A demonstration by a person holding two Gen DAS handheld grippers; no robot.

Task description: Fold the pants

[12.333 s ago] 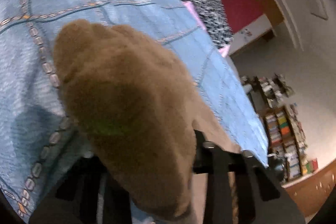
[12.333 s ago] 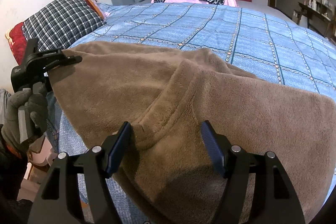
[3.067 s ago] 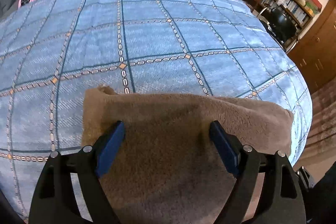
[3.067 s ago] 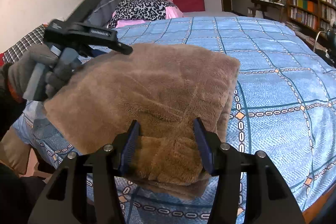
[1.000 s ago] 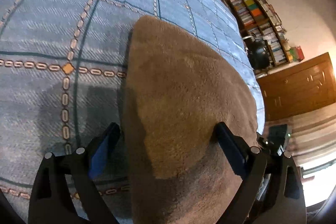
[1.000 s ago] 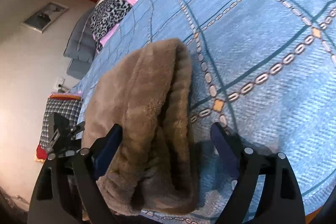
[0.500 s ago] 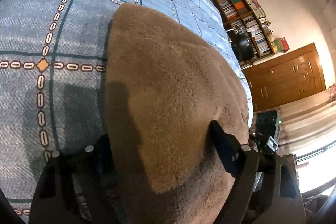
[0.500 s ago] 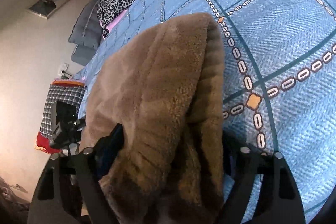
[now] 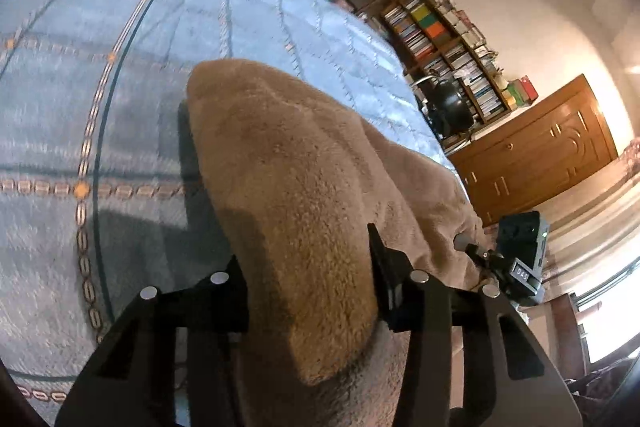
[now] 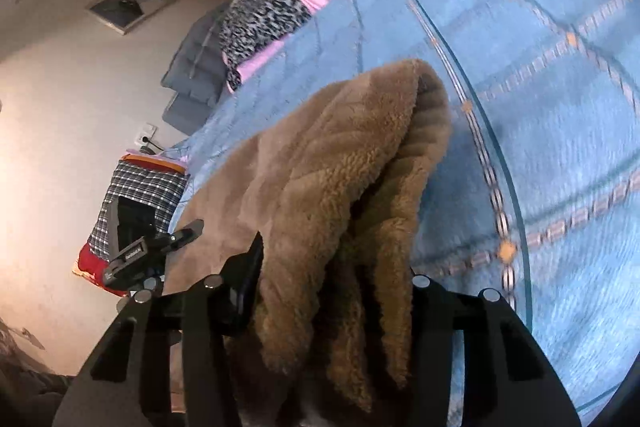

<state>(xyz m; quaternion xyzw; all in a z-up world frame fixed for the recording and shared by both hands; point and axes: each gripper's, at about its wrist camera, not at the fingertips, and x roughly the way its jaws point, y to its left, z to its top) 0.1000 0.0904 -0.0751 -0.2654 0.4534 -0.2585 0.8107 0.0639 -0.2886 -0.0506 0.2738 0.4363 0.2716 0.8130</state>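
The folded brown fleece pants (image 9: 288, 155) lie as a thick bundle on the blue patterned bedspread (image 9: 100, 67). My left gripper (image 9: 310, 279) has its jaws closing around one end of the bundle, and both pads press into the fleece. In the right wrist view the layered edges of the pants (image 10: 340, 147) show at the other end. My right gripper (image 10: 332, 275) is closing there too; its left pad touches the fleece and its right pad is hidden under it. Each view shows the other gripper at the far side of the bundle: right gripper (image 9: 516, 259), left gripper (image 10: 152, 251).
The bedspread (image 10: 560, 107) stretches beyond the pants. A leopard-print cloth (image 10: 260, 15), grey cushions (image 10: 192, 67) and a plaid pillow (image 10: 140, 195) sit at the head of the bed. Past the bed's edge stand bookshelves (image 9: 440, 35), a dark chair (image 9: 448, 103) and a wooden cabinet (image 9: 540, 155).
Both pairs of jaws have narrowed from wide apart onto the ends of the folded pants. Both grippers have risen and rolled, and the bundle ends lift with them.
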